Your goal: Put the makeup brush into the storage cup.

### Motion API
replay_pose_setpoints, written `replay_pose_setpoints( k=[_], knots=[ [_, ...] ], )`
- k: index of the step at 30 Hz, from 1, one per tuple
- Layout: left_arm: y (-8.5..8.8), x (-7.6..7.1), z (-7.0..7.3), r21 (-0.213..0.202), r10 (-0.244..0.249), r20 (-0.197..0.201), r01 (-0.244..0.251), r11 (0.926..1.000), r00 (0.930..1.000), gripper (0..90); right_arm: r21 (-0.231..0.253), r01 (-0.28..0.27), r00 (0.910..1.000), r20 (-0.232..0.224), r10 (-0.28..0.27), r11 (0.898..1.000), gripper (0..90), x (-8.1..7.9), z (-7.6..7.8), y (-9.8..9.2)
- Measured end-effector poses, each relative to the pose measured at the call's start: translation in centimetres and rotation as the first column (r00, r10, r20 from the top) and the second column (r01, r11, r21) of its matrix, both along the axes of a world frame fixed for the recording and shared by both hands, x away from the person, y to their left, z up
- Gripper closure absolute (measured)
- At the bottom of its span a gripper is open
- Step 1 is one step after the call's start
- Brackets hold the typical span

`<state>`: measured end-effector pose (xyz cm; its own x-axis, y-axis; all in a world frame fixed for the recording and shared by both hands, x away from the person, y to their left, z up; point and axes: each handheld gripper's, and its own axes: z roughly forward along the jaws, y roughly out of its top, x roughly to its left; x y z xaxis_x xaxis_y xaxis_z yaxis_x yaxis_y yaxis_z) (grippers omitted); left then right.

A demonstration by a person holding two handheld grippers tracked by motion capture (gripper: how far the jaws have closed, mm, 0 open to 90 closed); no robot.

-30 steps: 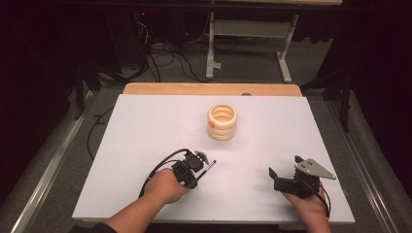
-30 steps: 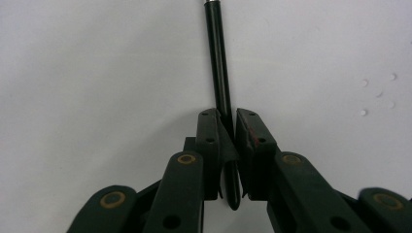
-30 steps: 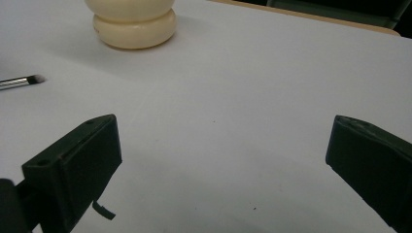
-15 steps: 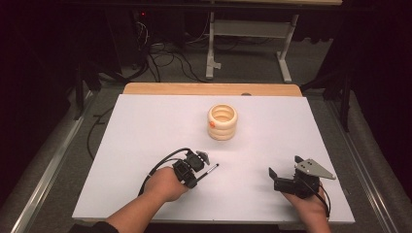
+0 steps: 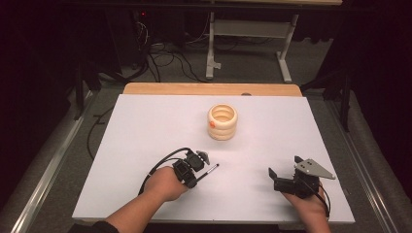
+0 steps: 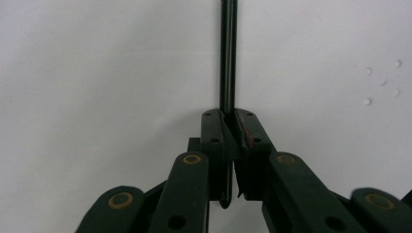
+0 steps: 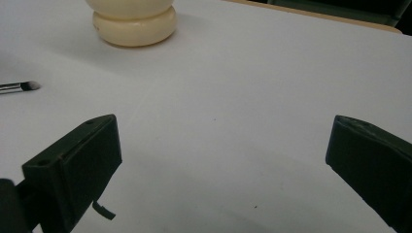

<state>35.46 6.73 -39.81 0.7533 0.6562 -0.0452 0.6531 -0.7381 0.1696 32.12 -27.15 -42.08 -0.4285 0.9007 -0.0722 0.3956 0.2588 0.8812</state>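
White tabletop (image 5: 145, 126) under me, dark floor and loose cables beyond the far edge, and my left gripper (image 5: 195, 167) at the near left is clamped on a thin black brush (image 5: 210, 170), which lies low over the table and points to the far right, toward the cream ringed holder (image 5: 222, 121) standing at the far middle. My right gripper (image 5: 279, 180) sits at the near right, jaws spread wide with nothing in them. To do this lift well, I reckon I should keep the squeeze firm, raise the brush level so it does not pivot in the pads, then tip it upright only once it is above the holder's mouth. Looking along my left jaws, the handle (image 6: 228, 53) runs straight out between the pinched pads, well centred, something the high view is too far off to settle. My right gripper view catches the pale bristle tip (image 7: 31, 86) at its left edge, clear of the holder (image 7: 133, 19) farther back.
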Motion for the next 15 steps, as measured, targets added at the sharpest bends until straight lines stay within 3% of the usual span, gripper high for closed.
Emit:
replay_pose_setpoints(
  k=[15],
  knots=[
    [0.04,-0.06,0.19,-0.024,-0.002,0.0,0.002,0.9997,1.0,83.5,0.001,0.001,1.0,-0.001,-0.001,1.0,1.2,0.02,-0.02,-0.03]
  ],
)
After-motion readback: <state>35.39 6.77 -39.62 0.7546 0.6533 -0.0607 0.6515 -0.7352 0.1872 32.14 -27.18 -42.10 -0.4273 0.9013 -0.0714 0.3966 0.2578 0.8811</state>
